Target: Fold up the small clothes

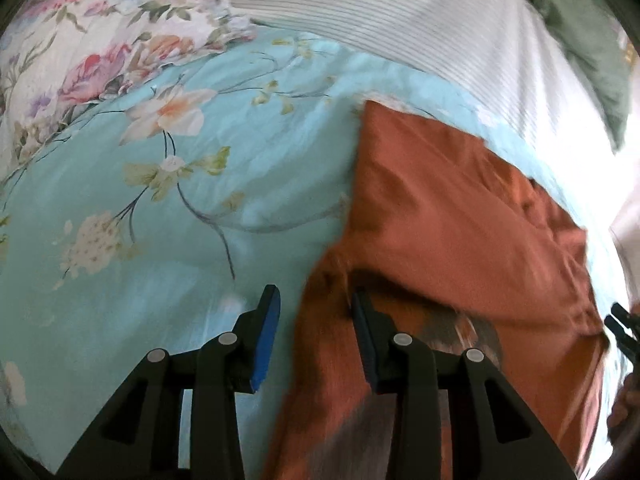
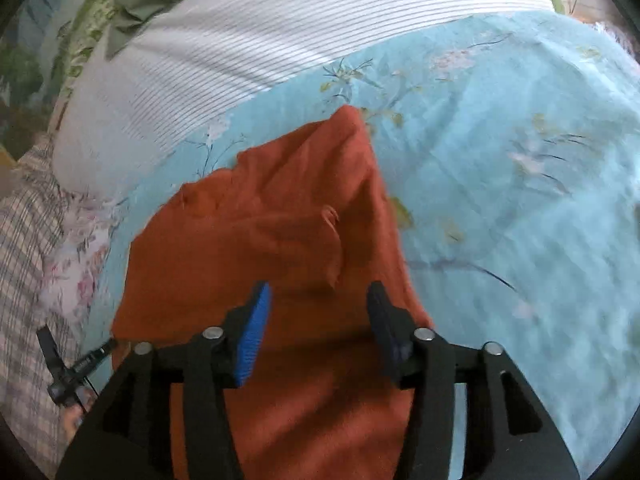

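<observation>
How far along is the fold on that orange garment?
Looks partly done: the orange garment lies on the blue floral sheet, seemingly doubled over, with a layered edge. In hand: nothing. The right claw stands open above it; the left claw is open at its edge, with cloth between the pads unpinched. Left: probably another fold and smoothing, though blur obscures the outline.
</observation>
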Demonstrator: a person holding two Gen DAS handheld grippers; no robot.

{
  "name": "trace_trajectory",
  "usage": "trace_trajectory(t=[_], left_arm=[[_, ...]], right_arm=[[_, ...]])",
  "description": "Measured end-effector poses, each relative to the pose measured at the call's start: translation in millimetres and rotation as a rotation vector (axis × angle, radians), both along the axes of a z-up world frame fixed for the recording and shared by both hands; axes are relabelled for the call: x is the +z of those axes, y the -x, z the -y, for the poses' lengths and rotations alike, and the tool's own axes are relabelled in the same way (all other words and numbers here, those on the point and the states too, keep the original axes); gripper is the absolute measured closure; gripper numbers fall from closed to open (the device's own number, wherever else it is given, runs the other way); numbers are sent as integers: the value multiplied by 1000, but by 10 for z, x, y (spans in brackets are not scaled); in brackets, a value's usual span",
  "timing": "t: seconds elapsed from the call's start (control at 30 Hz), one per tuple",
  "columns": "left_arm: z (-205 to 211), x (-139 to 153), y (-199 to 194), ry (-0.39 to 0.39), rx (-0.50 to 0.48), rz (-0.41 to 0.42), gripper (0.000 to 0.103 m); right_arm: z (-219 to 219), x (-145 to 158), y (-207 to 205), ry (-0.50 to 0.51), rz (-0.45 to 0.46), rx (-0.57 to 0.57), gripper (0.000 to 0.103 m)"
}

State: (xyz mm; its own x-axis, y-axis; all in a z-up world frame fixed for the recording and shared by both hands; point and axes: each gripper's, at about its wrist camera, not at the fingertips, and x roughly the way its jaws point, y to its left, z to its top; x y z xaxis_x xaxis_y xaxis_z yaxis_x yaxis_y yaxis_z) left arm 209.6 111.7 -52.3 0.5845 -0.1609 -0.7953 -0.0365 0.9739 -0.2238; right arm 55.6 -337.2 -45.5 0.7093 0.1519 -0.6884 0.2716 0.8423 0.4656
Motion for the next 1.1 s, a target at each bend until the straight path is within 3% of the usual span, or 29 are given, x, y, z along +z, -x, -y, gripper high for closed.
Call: trace_trajectory(t=[0.1,0.27,0.47,0.6,0.67,0.73,0.97,1.1], left_arm=[[-67,14,268,12,-59,-22,57],[-122,-142,732,39,-185,-107,57],[-87,-210,1470,106,-310,-110,57],[-104,-226,1952,70,-347,-78,57],[-129,-241,2121,71,-358,-82,57],[-144,-245,2217,60,-365,-78,57],[-152,-241,2282,60,-383,-112,57],[-231,-225,2121,147,-346,-175,58]], right_arm=[[61,-97,328,-16,-17,7,44],[119,-347,692,-90,-51,58,44],[-232,-434,1200,-251,-5,281,44],[-521,-492,1664,-261,22,417,44],[-580,-523,1820,-312,49,454,44],[-633,-599,1936,-357,57,485,44],[-797,-691,2004,-372,88,525,44],[-759,-676,2008,-381,117,510,45]])
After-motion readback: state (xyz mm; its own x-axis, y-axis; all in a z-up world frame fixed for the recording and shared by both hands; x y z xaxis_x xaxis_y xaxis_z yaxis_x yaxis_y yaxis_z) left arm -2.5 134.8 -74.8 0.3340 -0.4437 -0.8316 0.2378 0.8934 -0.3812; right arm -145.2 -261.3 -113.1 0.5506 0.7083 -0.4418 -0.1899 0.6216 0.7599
